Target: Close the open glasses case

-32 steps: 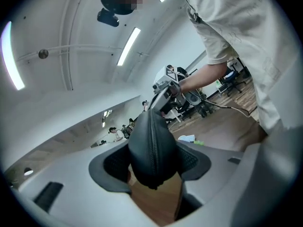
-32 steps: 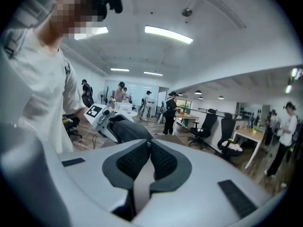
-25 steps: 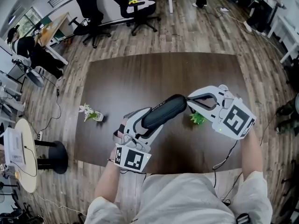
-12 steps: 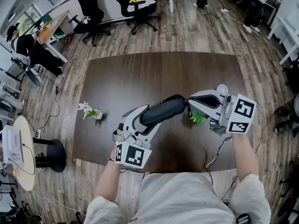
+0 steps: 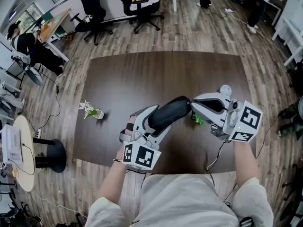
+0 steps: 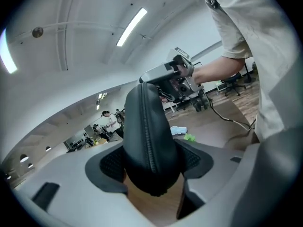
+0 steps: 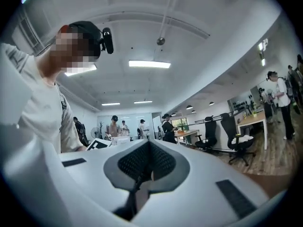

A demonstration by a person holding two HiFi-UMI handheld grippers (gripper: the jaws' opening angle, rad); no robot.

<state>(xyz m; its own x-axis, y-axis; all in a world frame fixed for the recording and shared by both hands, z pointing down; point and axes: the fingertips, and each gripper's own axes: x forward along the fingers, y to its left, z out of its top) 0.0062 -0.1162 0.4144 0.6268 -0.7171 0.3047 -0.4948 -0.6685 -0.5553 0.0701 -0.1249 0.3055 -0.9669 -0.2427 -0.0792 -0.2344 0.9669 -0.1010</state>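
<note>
A black zippered glasses case (image 5: 168, 113) hangs in the air over the dark table (image 5: 142, 74), its halves together. My left gripper (image 5: 152, 122) holds the near end; the case (image 6: 149, 136) fills the gap between its pads (image 6: 106, 162), and its jaws are opening. My right gripper (image 5: 191, 103) is shut at the case's far end. The left gripper view shows that right gripper (image 6: 144, 82) at the top of the case's zipper line. In the right gripper view, a thin dark tab (image 7: 135, 193), seemingly the zipper pull, hangs from the closed right gripper (image 7: 147, 167).
A small green plant (image 5: 199, 120) sits on the table just under the right gripper. A white flower in a little pot (image 5: 90, 111) stands near the table's left edge. Office chairs (image 5: 94, 8) and desks ring the wooden floor beyond.
The right gripper has rolled, so its marker cube faces differently, and it has risen a little. The left gripper and the case have shifted slightly right.
</note>
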